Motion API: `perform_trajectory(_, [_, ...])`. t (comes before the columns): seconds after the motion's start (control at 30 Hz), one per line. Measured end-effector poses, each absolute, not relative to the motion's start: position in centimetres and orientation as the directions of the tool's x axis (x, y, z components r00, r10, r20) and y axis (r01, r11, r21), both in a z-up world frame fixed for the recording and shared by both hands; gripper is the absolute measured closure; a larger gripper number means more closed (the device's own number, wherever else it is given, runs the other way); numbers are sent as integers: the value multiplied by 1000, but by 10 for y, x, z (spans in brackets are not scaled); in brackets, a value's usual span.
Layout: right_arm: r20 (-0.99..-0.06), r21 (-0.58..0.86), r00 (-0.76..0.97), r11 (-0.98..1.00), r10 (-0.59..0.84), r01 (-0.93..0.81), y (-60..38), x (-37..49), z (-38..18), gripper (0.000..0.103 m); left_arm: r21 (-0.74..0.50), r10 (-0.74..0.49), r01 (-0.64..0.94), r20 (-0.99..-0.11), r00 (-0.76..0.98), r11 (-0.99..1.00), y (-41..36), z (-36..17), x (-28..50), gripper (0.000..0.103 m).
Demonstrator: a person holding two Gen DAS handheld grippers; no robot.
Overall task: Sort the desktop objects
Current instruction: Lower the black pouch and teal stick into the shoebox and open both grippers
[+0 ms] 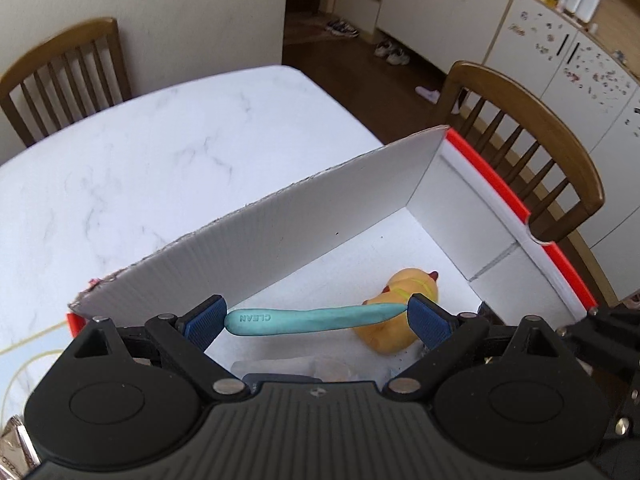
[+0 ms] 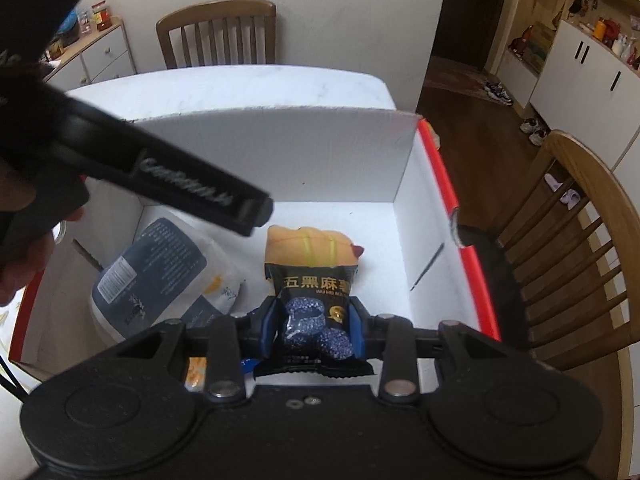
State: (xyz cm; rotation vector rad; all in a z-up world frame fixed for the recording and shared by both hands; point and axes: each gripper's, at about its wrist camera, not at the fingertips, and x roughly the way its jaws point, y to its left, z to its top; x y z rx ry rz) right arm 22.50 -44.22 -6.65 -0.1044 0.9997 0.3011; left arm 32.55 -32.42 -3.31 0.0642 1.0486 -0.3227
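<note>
Left gripper (image 1: 316, 316): spread wide, with the blue stick spanning the gap end to end. One tip of the stick touches the right pad (image 1: 426, 320); the other end sits right at the left pad, so it looks lightly pinched lengthwise.
Blue stick (image 1: 312, 317): pale blue, "CLEAN" moulded into one end, held level just over the box floor.
Right gripper (image 2: 314, 326): closed partway on the black snack packet (image 2: 316, 312) - both blue pads press into its sides and the wrapper bulges between them.
Snack packet spot: hanging above the inside of the box, in front of the yellow toy.
Box (image 1: 280, 236): white cardboard walls, red outer rim, sitting on the white marble table (image 1: 140, 160).
Yellow toy (image 1: 400, 312): soft orange-yellow thing lying on the box floor, near the middle.
Other stuff in the box: a dark blue and white pouch (image 2: 156, 280) lying against the left wall.
Around: wooden chairs (image 1: 532, 148) beside the table - nothing on them that I can see.
</note>
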Motion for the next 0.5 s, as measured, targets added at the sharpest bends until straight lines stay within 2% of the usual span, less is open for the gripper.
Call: perform_trajectory(0.5, [-862, 93, 442, 936, 247, -341, -430, 232, -80, 68, -37, -134, 235, -901, 413, 971, -322, -60, 342, 6])
